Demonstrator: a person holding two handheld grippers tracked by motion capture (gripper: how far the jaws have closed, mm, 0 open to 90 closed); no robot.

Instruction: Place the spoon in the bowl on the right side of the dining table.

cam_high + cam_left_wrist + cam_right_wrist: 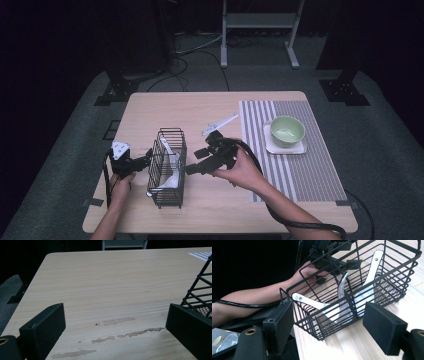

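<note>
spoons (329, 312) in basket (167, 167) (between grippers); bowl (287, 131) right

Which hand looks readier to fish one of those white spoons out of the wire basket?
Probably the right. The right gripper is open and faces the basket with the white spoons between its jaws' line. The left gripper, also open, faces bare table beside the basket.

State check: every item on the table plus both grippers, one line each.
Wire basket: upright, holds white spoons.
Spoons: leaning inside basket.
Green bowl: upright on white tray, looks empty.
Left gripper: open, holding nothing, beside basket.
Right gripper: open, holding nothing, facing basket.
</note>
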